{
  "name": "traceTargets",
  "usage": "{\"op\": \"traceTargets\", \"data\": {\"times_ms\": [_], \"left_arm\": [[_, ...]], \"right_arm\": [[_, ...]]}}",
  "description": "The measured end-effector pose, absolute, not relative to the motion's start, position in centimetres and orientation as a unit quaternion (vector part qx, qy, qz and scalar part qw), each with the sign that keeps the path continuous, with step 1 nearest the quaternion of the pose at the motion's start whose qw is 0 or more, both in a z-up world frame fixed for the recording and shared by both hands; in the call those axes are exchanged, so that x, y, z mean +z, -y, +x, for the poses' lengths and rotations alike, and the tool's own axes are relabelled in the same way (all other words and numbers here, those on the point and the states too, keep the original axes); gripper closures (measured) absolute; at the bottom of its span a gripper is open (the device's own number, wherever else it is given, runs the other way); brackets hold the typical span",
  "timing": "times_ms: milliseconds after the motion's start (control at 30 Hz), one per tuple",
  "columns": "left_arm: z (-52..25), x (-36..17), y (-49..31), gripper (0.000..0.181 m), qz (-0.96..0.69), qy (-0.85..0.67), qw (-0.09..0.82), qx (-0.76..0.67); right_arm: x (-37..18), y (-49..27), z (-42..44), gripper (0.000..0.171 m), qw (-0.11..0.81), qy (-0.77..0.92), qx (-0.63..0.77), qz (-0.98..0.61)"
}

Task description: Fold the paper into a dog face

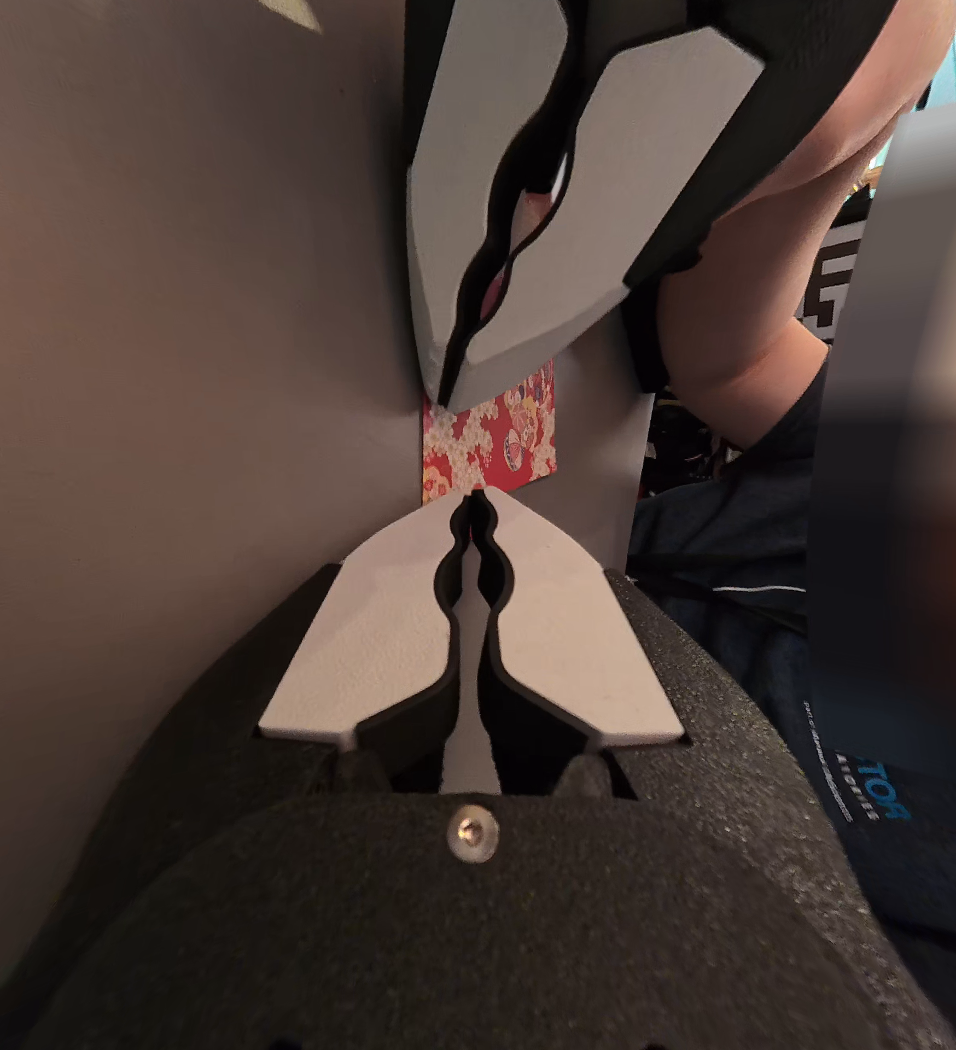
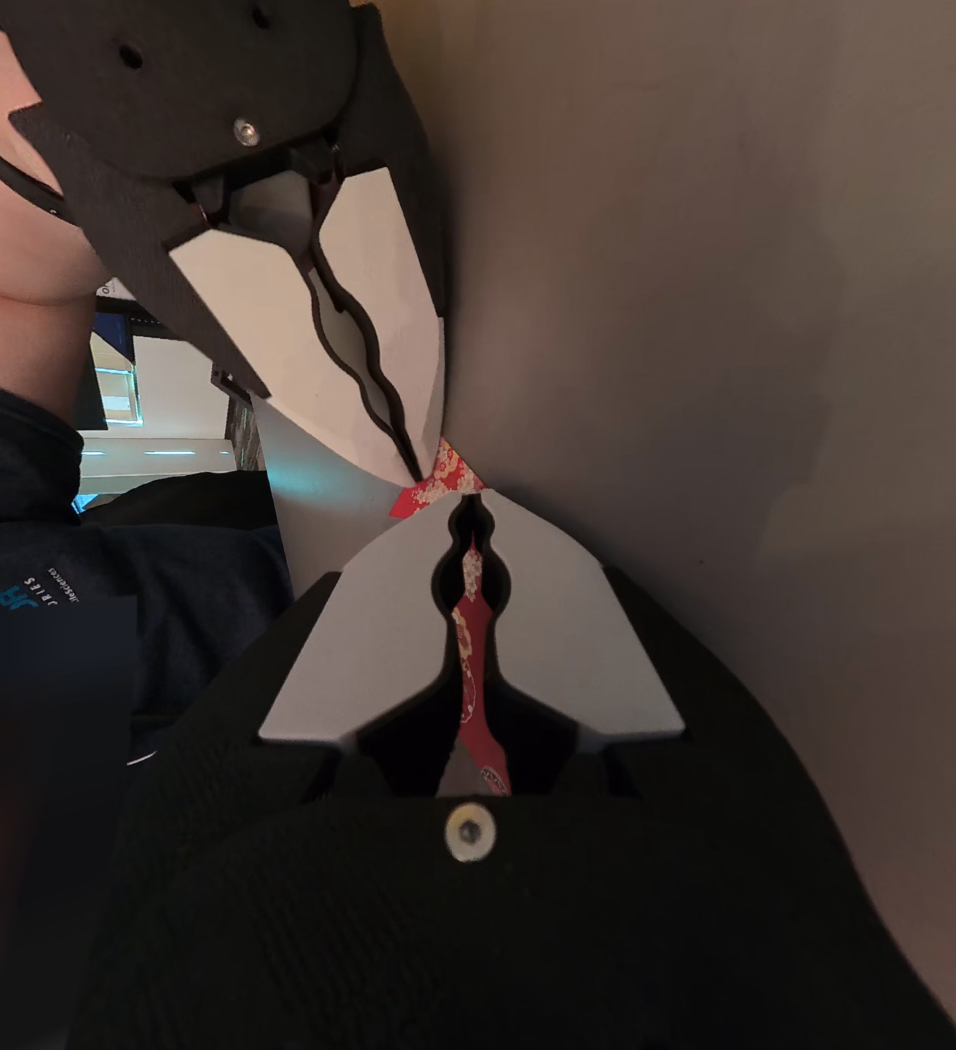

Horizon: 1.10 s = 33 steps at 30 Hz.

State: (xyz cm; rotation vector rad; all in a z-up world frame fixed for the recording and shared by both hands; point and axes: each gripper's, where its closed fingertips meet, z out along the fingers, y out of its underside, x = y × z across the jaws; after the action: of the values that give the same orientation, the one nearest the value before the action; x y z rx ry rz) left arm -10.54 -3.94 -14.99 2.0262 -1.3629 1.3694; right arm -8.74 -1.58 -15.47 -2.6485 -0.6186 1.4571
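Note:
The paper (image 1: 490,449) is a small red sheet with a flower pattern, lying flat on the grey table (image 1: 180,511). My left gripper (image 1: 473,495) is shut, with its tips at the paper's near edge; only bare table shows through the gap between its fingers. My right gripper (image 1: 443,400) comes in from the opposite side, shut, with its tips down on the paper. In the right wrist view the paper (image 2: 444,483) lies between the two sets of tips, and more of it shows through the gap in my right gripper (image 2: 471,501). The left gripper (image 2: 416,474) touches the paper's corner there.
The table's edge (image 1: 637,454) runs close beside the paper. Beyond it is a person in a dark shirt (image 1: 720,540), with a bare arm (image 1: 748,284) above. The grey table surface (image 2: 748,398) stretches away on the other side. The tips of both grippers are at nearly the same place.

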Motion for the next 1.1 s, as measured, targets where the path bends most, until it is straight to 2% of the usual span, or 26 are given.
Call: {"op": "traceTargets", "data": {"times_ms": [33,400,533,633,833,967,1100], "left_arm": [[-10.8,-15.0,4.1,0.181,0.71,0.482,0.176,0.483],[-11.6,-15.0,4.3,0.181,0.713,0.49,0.166,0.473],[-10.2,-13.2,4.4,0.181,0.706,0.475,0.149,0.504],[-9.6,-14.3,4.3,0.181,0.719,0.483,0.142,0.478],[-9.5,-14.8,4.4,0.181,0.72,0.443,0.19,0.5],[-9.7,-15.0,4.5,0.181,0.717,0.485,0.175,0.469],[-9.7,-15.1,4.5,0.181,0.722,0.496,0.164,0.454]], "right_arm": [[-15.5,1.6,-8.7,0.169,0.028,0.201,0.472,-0.858],[-15.5,1.6,-8.7,0.169,0.031,0.202,0.47,-0.859],[-15.5,1.5,-8.7,0.169,0.031,0.201,0.471,-0.858],[-15.5,1.5,-8.7,0.168,0.031,0.202,0.469,-0.859],[-15.5,1.5,-8.7,0.169,0.028,0.2,0.475,-0.856],[-14.3,0.8,-9.5,0.17,0.036,0.171,0.523,-0.834],[-14.9,2.1,-10.2,0.17,0.004,0.193,0.505,-0.841]]}}
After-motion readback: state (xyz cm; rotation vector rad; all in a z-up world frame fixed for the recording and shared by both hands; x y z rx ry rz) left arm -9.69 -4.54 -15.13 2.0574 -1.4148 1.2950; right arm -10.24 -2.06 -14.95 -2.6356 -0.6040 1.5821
